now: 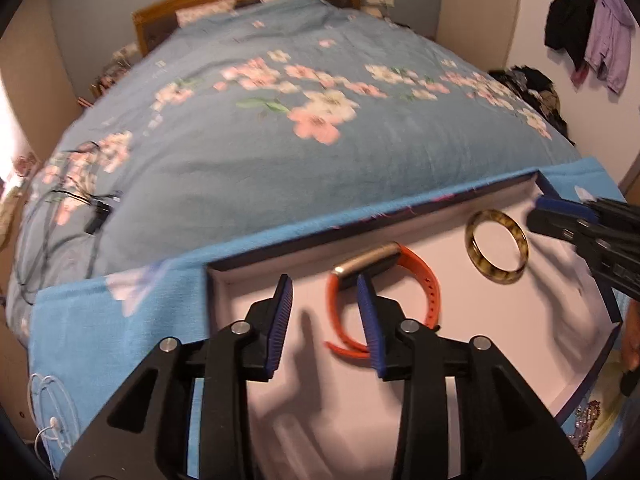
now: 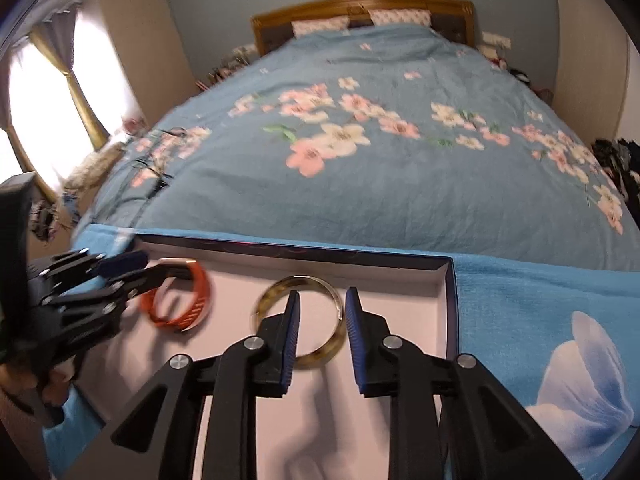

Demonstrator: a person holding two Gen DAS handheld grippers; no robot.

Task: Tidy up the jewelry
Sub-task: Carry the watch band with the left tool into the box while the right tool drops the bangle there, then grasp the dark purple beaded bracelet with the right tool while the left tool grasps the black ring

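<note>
Bangle (image 1: pixel 497 245), mottled amber, orange band (image 1: pixel 416 280) beside

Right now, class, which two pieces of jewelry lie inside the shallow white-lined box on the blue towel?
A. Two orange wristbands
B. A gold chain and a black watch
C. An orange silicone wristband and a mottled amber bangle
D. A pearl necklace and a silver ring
C: the orange silicone wristband and the mottled amber bangle both lie on the floor of the white-lined box, side by side.
</note>
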